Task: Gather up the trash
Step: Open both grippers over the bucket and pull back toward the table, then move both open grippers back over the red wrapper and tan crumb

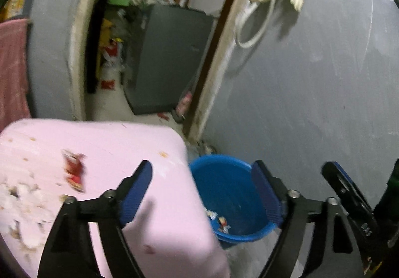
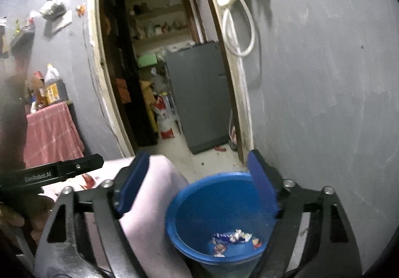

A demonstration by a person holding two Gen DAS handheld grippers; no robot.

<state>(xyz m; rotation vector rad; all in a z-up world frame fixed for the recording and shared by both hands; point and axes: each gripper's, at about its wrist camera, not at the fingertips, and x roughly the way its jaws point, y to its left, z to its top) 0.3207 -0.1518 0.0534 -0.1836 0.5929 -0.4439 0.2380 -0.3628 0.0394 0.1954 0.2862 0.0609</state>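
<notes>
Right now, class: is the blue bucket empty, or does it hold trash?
It holds trash. The bucket is upright, and crumpled wrappers lie at its bottom, leaving most of it unfilled.

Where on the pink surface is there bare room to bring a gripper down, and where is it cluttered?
The pink surface is bare along its far edge and at the corner beside the blue bucket. It is crowded at the near left: a heap of white scraps, with a red wrapper just beyond. Both the left gripper and right gripper are open and empty.

surface: pink table (image 1: 104, 143) | on it: red wrapper (image 1: 74, 173), white scraps (image 1: 22, 203)
</notes>
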